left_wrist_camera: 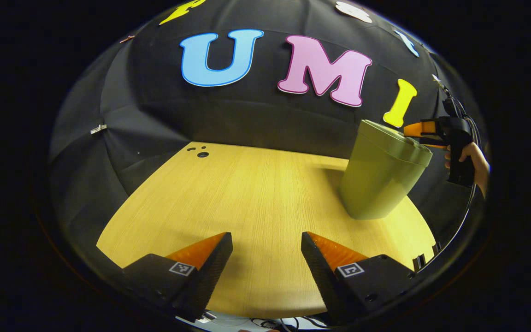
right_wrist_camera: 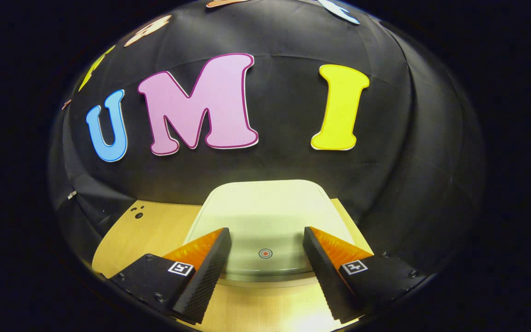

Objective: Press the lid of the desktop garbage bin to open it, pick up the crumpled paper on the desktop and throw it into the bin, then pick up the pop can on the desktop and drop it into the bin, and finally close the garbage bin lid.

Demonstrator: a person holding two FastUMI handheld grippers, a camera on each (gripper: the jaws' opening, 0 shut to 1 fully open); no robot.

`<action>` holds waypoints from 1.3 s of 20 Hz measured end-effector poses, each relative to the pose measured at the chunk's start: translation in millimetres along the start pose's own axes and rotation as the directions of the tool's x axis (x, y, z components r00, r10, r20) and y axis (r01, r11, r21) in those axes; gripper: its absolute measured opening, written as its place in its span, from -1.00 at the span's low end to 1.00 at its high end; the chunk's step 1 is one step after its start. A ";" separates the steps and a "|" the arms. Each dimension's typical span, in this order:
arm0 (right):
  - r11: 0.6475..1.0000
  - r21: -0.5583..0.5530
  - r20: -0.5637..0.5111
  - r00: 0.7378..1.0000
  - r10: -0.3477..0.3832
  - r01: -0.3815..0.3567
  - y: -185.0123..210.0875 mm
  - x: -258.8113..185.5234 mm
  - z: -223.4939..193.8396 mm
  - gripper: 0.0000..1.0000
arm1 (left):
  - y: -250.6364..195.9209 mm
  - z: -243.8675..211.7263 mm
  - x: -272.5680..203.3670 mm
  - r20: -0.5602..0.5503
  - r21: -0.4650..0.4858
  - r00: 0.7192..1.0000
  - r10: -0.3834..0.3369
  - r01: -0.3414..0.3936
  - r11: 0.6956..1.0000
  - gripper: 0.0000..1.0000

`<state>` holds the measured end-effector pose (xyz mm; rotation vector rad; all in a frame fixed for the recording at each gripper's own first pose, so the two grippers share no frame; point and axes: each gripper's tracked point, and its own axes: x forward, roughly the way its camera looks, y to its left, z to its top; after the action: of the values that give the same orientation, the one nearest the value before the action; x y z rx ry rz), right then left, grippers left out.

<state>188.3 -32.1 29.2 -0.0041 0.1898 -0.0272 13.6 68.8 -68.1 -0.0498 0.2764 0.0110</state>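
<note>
Now: lid step, right tool over the bin

Bin (left_wrist_camera: 380, 180) stands on the table (left_wrist_camera: 247, 198), lid (right_wrist_camera: 265, 221) down. Right tool (right_wrist_camera: 265, 251) hovers just above the lid, fingers spread, holding nothing, a small round mark on the lid between them. The left gripper view shows it at the bin's top edge with a hand (left_wrist_camera: 470, 159) on its grip. Left tool (left_wrist_camera: 266, 258) hangs over bare table, spread and empty. Whether this is the opening or closing step can't be told; next move likely a downward press on the lid.
</note>
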 end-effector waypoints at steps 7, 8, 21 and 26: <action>0.999 -0.027 0.016 1.000 0.023 -0.022 10.0 -7.4 1.5 0.99 | -18.0 12.3 10.1 0.024 -0.002 0.998 -0.060 0.060 0.998 0.93; 1.000 -0.025 0.020 1.000 0.014 -0.013 9.0 -14.9 0.7 0.99 | -24.3 16.6 10.9 0.036 -0.002 0.996 -0.076 0.076 0.997 0.93; 0.994 0.081 0.349 0.932 -0.097 0.073 -7.9 -169.3 35.9 0.96 | -80.0 112.2 -43.7 0.304 0.189 0.920 -0.248 0.197 0.962 0.92; 0.993 0.070 0.300 0.948 -0.109 0.092 -5.0 -198.0 -14.2 0.99 | -84.1 110.1 -60.0 0.383 0.239 0.893 -0.236 0.151 0.959 0.92</action>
<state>-8.9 -31.7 52.6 0.0366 -0.1200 -0.1327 -12.7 -9.9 58.1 0.1286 -0.1508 -0.2056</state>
